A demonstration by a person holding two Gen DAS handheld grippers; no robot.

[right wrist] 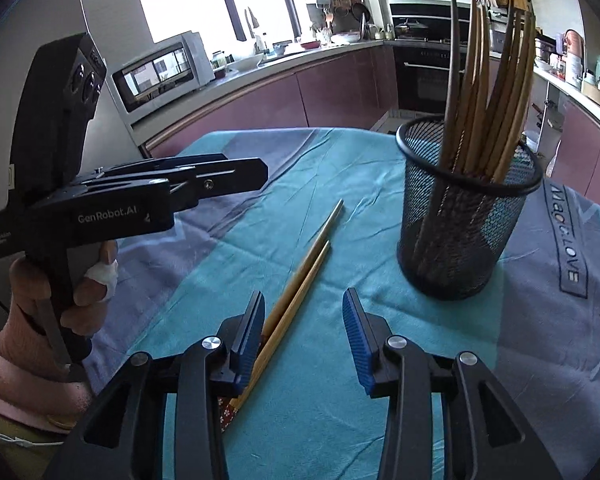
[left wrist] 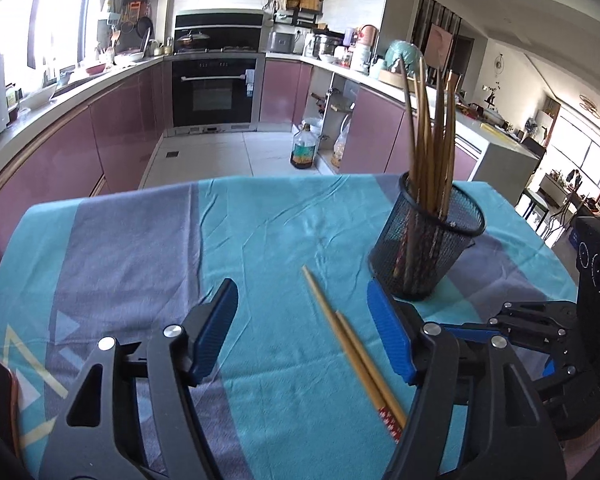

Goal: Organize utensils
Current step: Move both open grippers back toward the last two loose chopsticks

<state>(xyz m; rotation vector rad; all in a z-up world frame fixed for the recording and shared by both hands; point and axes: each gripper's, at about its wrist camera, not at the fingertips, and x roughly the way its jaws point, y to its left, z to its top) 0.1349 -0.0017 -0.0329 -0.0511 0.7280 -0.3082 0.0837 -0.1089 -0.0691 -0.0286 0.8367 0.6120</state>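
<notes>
Two bamboo chopsticks (left wrist: 350,340) lie side by side on the blue tablecloth (left wrist: 140,256); they also show in the right wrist view (right wrist: 304,276). A black mesh holder (left wrist: 428,240) stands upright with several chopsticks in it, also in the right wrist view (right wrist: 464,216). My left gripper (left wrist: 302,332) is open and empty, above the cloth, with the loose pair between its jaws in view. My right gripper (right wrist: 304,340) is open and empty; the pair runs past its left finger (right wrist: 250,336). The left gripper's body (right wrist: 100,200) shows in the right wrist view.
The table stands in a kitchen with purple cabinets (left wrist: 112,128), an oven (left wrist: 214,92) and a microwave (right wrist: 160,72). An oil bottle (left wrist: 304,148) stands on the floor beyond the table's far edge. The right gripper's body (left wrist: 572,320) shows at the right.
</notes>
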